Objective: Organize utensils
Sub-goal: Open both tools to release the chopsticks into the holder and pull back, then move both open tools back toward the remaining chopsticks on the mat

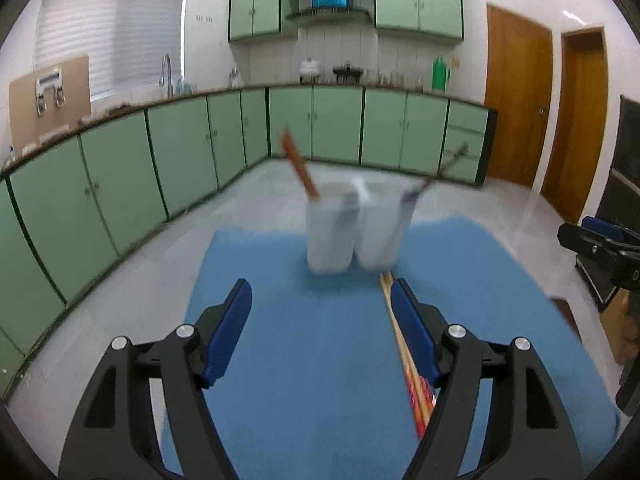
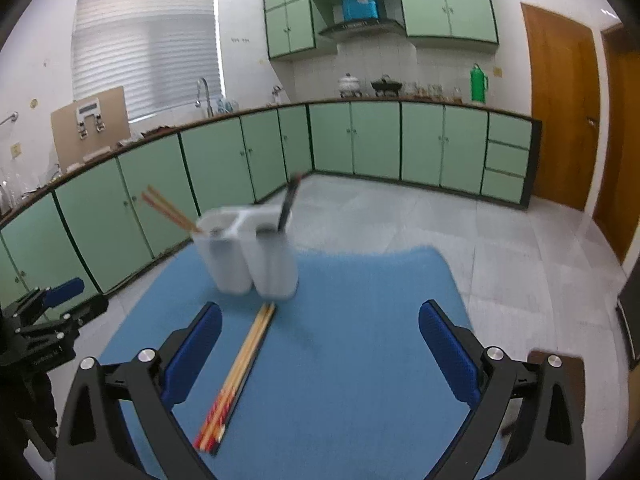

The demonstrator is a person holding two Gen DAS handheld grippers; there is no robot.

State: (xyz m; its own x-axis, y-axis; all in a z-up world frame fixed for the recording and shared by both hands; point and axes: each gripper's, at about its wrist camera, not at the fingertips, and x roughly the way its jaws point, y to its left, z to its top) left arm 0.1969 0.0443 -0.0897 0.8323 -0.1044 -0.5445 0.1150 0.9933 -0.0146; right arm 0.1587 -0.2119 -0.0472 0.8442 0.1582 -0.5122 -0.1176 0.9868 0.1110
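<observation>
A white two-compartment utensil holder (image 1: 352, 226) stands on the blue mat (image 1: 312, 360); it also shows in the right wrist view (image 2: 250, 252). Orange chopsticks (image 2: 170, 210) lean out of its left compartment, and a dark utensil (image 2: 289, 202) leans out of its right one. A bundle of loose chopsticks (image 2: 236, 376) lies on the mat in front of the holder, also seen beside my left gripper's right finger (image 1: 404, 354). My left gripper (image 1: 321, 304) is open and empty above the mat. My right gripper (image 2: 320, 330) is open and empty, with the bundle near its left finger.
The blue mat (image 2: 360, 344) covers a table in a kitchen with green cabinets (image 2: 360, 140) along the far walls. Wooden doors (image 2: 560, 104) stand at the right. The other gripper shows at the left edge of the right wrist view (image 2: 44, 320).
</observation>
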